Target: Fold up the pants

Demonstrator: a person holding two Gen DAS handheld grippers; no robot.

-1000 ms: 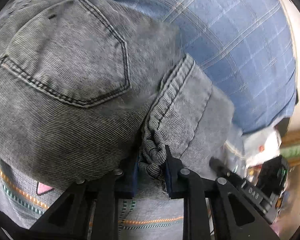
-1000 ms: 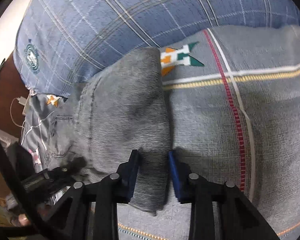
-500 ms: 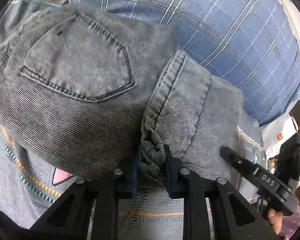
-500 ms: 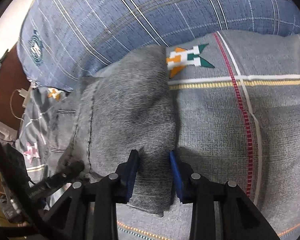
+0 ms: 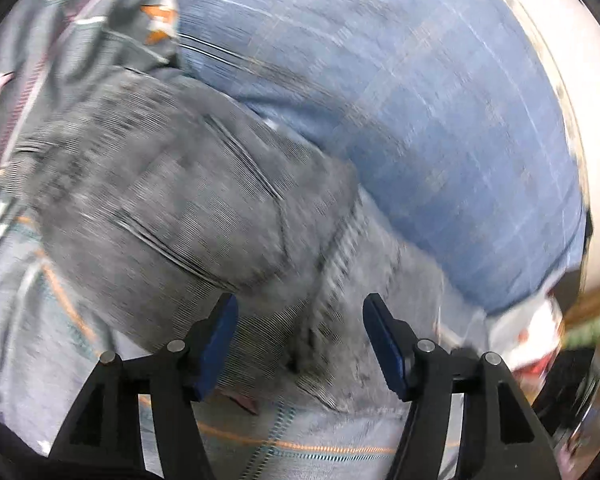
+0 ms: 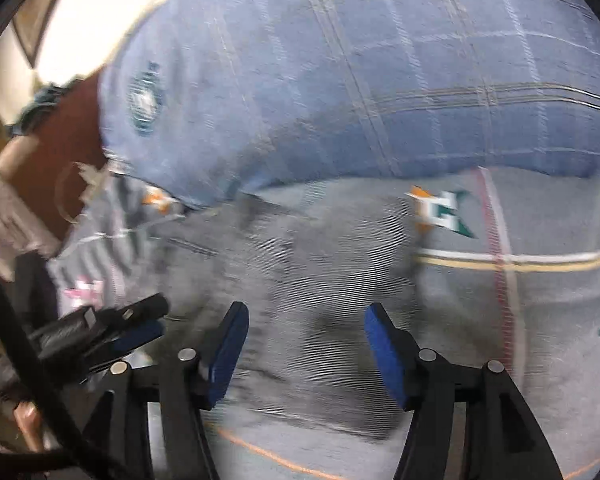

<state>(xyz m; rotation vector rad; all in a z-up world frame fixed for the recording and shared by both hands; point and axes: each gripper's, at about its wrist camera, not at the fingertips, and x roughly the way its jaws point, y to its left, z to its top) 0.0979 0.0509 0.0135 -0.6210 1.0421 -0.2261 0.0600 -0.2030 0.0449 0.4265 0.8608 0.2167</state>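
The grey corduroy pants [image 5: 188, 216] lie folded in a bundle on the grey patterned bedsheet [image 5: 28, 344], back pocket facing up. My left gripper [image 5: 298, 332] is open, its blue pads apart just above the waistband edge, holding nothing. In the right wrist view the same pants [image 6: 300, 280] lie flat on the sheet [image 6: 540, 320]. My right gripper [image 6: 304, 344] is open above the pants' near edge, empty. The left gripper also shows at the left of the right wrist view [image 6: 112, 332]. Both views are motion-blurred.
A blue plaid pillow [image 5: 400, 120] lies right behind the pants; it also shows in the right wrist view [image 6: 380, 80]. A brown wooden bedside surface [image 6: 60, 152] with a white cable is at the left. A white packet [image 5: 528, 332] lies at the bed's right edge.
Both grippers have opened and let go of the pants, which now lie on the sheet. Both grippers have pulled back a little and are moving.
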